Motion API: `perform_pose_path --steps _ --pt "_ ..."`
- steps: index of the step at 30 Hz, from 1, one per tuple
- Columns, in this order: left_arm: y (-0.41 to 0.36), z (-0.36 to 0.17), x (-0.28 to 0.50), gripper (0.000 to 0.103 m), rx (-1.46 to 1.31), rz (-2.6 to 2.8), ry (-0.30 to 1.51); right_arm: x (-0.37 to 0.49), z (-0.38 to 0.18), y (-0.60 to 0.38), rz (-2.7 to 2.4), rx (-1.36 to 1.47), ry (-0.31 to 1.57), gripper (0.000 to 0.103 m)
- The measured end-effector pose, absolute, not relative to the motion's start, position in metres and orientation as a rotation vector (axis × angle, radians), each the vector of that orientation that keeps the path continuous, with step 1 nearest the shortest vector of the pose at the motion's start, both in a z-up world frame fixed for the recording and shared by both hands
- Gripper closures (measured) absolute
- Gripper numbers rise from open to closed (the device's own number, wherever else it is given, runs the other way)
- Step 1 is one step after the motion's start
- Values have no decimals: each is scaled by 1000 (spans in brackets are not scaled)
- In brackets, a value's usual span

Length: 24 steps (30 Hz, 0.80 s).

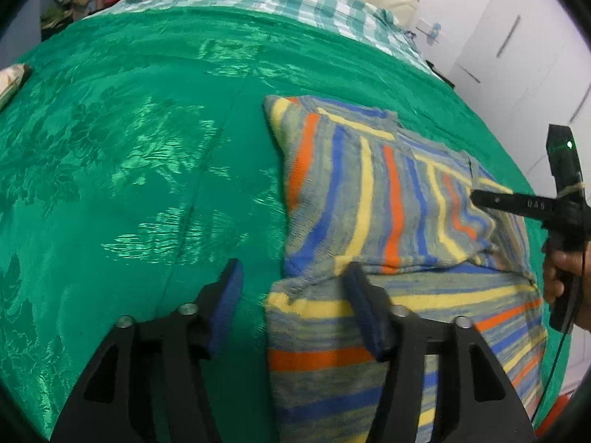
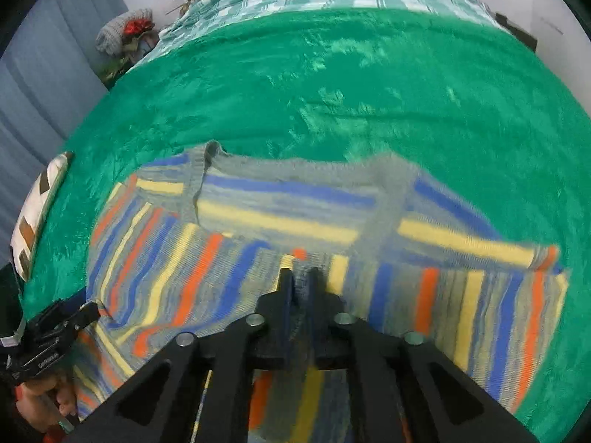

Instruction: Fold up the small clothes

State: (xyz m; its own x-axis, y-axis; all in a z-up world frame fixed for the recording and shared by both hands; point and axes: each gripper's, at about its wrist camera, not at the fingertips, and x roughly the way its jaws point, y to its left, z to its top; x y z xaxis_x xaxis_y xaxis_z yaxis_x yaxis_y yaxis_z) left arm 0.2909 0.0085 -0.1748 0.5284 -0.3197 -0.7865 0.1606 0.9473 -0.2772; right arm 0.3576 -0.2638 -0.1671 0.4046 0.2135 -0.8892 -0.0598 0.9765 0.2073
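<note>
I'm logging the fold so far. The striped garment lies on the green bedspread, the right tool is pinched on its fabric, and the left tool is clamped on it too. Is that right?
Not quite. The left tool is open, not clamped: in the left wrist view its fingers stand wide apart at the edge of the striped garment. The rest holds: the garment lies on the green bedspread, and the right wrist view shows the right tool pinched on its fabric.

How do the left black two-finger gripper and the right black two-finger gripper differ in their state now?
The left gripper has its jaws wide apart, while the right gripper has its jaws nearly together. The left gripper holds nothing, one finger over the green bedspread and one over the striped knitted garment; the right gripper pinches a fold of that garment. Both point down at the bed.
</note>
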Motion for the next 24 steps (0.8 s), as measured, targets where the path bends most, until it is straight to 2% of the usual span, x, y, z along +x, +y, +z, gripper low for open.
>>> perform_pose_path --steps 2,6,10,11,12,13,14,18,22,24 --pt "6 -169 287 31 -163 -301 979 351 -161 -274 175 240 1122 67" --pt "12 -168 285 31 -194 -310 977 319 -148 -289 226 446 1147 67" --pt "14 -172 287 31 -226 -300 978 297 -168 -290 265 668 1230 67" --pt "13 -172 287 31 -219 -293 977 298 -176 -290 234 702 1243 70" --pt "11 -173 286 30 -208 -290 977 301 -184 -290 210 721 1252 76" --pt "9 -173 286 30 -193 -289 977 301 -188 -288 198 717 1254 101" --pt "6 -173 285 30 -165 -290 976 302 -190 -285 177 681 1259 102" --pt "4 -174 284 27 -134 -305 973 297 -167 -269 115 409 1229 102" --pt "-2 -174 281 24 -90 -295 980 294 -175 -258 101 269 1253 101" --pt "-2 -168 275 23 -63 -277 1006 286 -165 -260 95 267 1224 86"
